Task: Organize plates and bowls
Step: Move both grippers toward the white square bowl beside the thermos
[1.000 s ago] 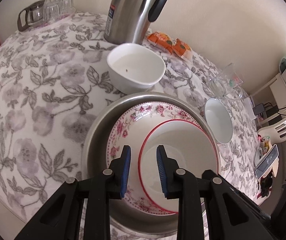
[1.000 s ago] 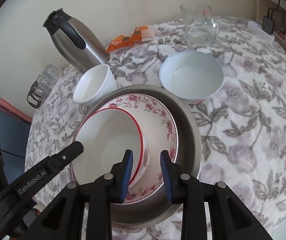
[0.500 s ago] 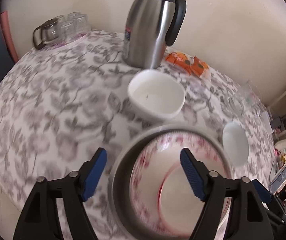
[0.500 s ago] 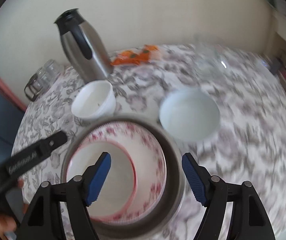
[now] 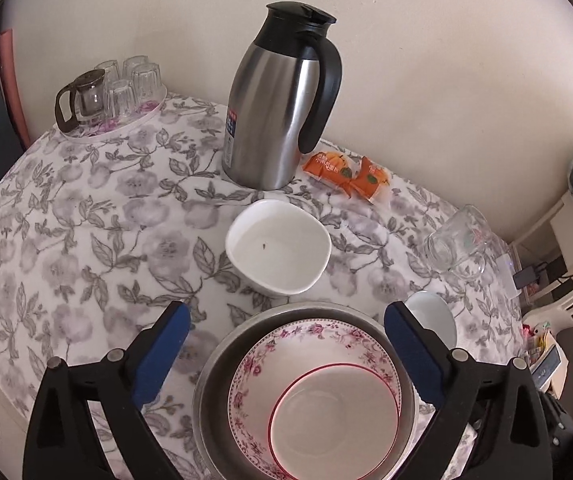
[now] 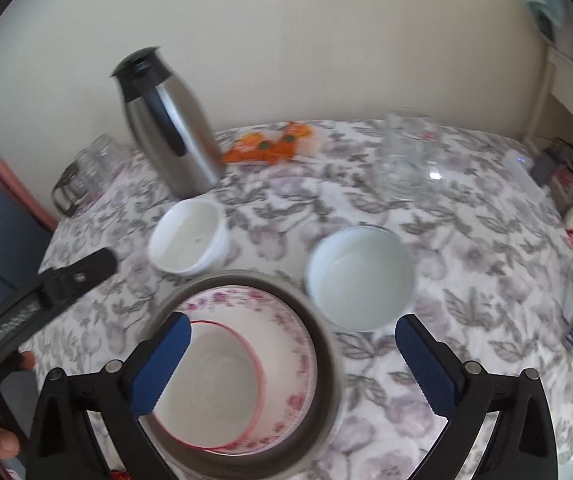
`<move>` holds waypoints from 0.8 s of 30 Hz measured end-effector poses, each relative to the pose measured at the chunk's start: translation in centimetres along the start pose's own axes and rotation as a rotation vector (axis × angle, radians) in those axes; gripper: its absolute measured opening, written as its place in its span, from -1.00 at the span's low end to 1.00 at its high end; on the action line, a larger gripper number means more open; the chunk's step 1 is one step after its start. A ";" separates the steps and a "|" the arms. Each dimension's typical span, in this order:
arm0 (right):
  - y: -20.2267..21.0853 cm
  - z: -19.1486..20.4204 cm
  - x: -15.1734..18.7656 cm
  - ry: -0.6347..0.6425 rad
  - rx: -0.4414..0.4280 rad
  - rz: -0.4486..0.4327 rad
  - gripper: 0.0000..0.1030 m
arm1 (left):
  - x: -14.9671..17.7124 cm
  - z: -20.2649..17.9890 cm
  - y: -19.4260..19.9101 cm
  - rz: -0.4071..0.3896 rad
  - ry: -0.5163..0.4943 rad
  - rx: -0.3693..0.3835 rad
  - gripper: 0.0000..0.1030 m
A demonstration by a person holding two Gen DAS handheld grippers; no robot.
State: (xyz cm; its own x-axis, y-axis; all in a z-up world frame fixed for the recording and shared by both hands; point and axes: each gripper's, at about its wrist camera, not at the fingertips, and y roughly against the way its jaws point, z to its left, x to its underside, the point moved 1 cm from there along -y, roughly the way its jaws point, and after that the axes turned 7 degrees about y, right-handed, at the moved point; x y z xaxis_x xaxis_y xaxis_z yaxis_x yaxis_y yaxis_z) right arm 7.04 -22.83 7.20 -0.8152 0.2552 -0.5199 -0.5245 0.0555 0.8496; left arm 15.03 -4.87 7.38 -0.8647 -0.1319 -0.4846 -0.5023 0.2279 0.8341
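Left gripper (image 5: 286, 354) and right gripper (image 6: 292, 362) angled downward above stack, blue fingers (image 5: 158, 356) opening wide, nothing between. Red-rimmed white bowl (image 5: 334, 420) nested in floral-rimmed bowl (image 5: 310, 336) inside round metal basin (image 5: 214, 380) on floral-clothed counter (image 5: 86, 240).

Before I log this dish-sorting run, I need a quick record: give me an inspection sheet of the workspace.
Surface: round table, grey floral cloth.
Job's things: red-rimmed bowl nested in floral plate, inside metal basin; square white bowl and round white bowl apart on cloth.
Clutter: steel jug, orange packets, glass mug, tray of glasses.
Grippers: left gripper and right gripper opening, nothing held.
Cables: wires beyond the table.
Surroundings: cream wall.
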 end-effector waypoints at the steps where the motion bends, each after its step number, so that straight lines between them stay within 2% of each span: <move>1: 0.2 -0.7 0.0 -0.017 0.002 -0.001 1.00 | -0.1 0.0 0.0 0.001 0.004 0.007 0.91; 4: 0.9 -2.8 -0.3 -0.076 -0.013 -0.043 1.00 | -0.6 0.0 0.2 -0.026 0.015 0.014 0.91; 7: 1.3 -4.7 -0.8 -0.108 0.021 -0.085 1.00 | -1.4 -0.6 0.3 -0.078 0.005 0.022 0.92; 10: 1.1 -6.6 -1.0 -0.149 0.065 -0.103 1.00 | -2.2 -1.1 0.1 -0.111 0.005 0.057 0.92; 13: 0.4 -8.4 -1.2 -0.205 0.050 -0.108 1.00 | -2.8 -1.8 -0.1 -0.136 -0.008 0.068 0.92; 17: -0.4 -9.8 -1.2 -0.259 0.056 -0.106 1.00 | -2.8 -3.0 -1.3 -0.076 -0.021 0.129 0.92; 21: -1.0 -9.7 -1.2 -0.265 0.044 -0.098 1.00 | -2.5 -4.6 -2.8 -0.023 -0.078 0.090 0.92; 24: -1.4 -8.7 -1.4 -0.243 0.017 -0.106 1.00 | -2.5 -4.4 -3.8 0.016 -0.072 0.067 0.92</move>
State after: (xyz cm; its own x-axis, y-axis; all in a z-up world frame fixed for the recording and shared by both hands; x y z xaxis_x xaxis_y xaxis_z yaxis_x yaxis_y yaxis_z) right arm 6.81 -31.71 5.95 -0.6717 0.4715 -0.5714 -0.5981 0.1100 0.7938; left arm 19.12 -9.63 6.57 -0.8693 -0.0590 -0.4907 -0.4849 0.2939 0.8237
